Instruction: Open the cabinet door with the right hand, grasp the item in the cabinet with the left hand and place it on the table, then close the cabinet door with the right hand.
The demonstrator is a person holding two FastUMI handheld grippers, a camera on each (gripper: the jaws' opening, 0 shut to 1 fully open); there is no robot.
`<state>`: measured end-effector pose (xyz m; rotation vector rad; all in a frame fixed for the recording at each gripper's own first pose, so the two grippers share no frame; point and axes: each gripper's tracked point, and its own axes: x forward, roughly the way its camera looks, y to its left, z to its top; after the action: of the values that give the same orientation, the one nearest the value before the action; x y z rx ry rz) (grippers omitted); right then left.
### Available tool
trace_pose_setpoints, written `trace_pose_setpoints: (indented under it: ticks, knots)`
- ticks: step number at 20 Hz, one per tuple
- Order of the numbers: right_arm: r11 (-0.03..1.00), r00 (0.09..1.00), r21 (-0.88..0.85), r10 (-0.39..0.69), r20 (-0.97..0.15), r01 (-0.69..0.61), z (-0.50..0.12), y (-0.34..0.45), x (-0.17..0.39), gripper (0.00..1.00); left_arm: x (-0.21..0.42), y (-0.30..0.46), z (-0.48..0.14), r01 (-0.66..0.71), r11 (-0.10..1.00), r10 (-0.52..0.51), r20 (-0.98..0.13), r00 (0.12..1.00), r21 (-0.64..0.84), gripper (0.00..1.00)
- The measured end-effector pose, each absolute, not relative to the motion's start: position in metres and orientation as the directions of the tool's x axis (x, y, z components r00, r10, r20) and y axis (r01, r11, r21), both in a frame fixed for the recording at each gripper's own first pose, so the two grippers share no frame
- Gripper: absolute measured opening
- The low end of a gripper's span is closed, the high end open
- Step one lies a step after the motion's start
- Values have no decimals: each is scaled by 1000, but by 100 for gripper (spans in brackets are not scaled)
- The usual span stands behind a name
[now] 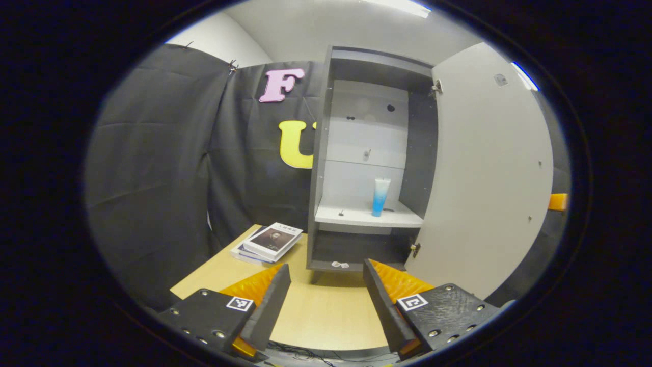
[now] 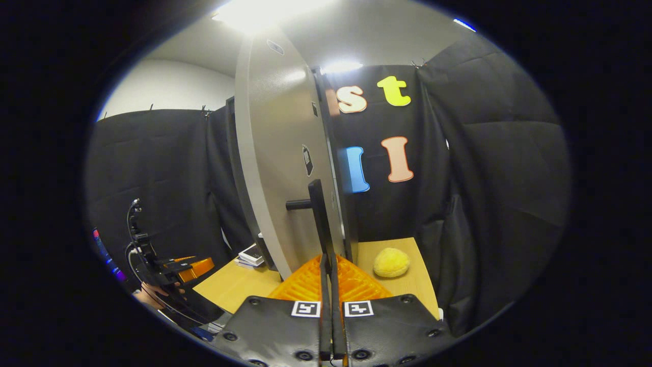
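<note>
My left gripper (image 1: 322, 285) hung over the near part of the desk (image 1: 326, 311) with its jaws spread wide and nothing between them, facing the cabinet (image 1: 326, 153) that stood at the desk's far edge. The cabinet door (image 1: 484, 173) was swung open to the right. On the pale middle shelf (image 1: 367, 218), toward its right side, stood the item: a slim tube (image 1: 380, 197), upright on its cap, white at the top and fading down to bright blue at the bottom. It stood free, touching only the shelf. A small stack of books (image 1: 269, 242) lay at the desk's far left corner, just beside the cabinet.

My right gripper (image 2: 326, 275) had its jaws pressed nearly together on the dark bar of the door handle (image 2: 317, 219), which ran up from between my fingertips along the door's edge. A yellow fluffy ball (image 2: 391, 262) lay on the desk near its right edge, beyond the door. In the right gripper view my other gripper showed low at the left.
</note>
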<state>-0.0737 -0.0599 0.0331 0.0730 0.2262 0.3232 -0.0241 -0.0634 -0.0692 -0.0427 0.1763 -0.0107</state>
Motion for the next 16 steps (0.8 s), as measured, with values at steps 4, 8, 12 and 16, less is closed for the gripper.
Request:
trace_pose_setpoints:
  ticks: [4, 8, 12, 16]
  knots:
    - [983, 966, 56, 180, -187, -173, 39, -87, -92, 2, -11, -51, -53, 61, 997, -68, -139, 988, -52, 87]
    - [999, 989, 14, 30, -146, -29, 47, -119, -83, 14, 9, -68, -39, 163, 985, -168, -130, 977, -52, 87]
    - [998, 993, -39, -56, -105, 52, 53, -143, -53, 26, 44, -94, -17, 219, 975, -222, -76, 972, -48, 87]
    - [999, 995, -26, -47, -87, 45, 48, -147, -5, 70, 95, -121, -8, 246, 968, -248, -52, 967, -43, 87]
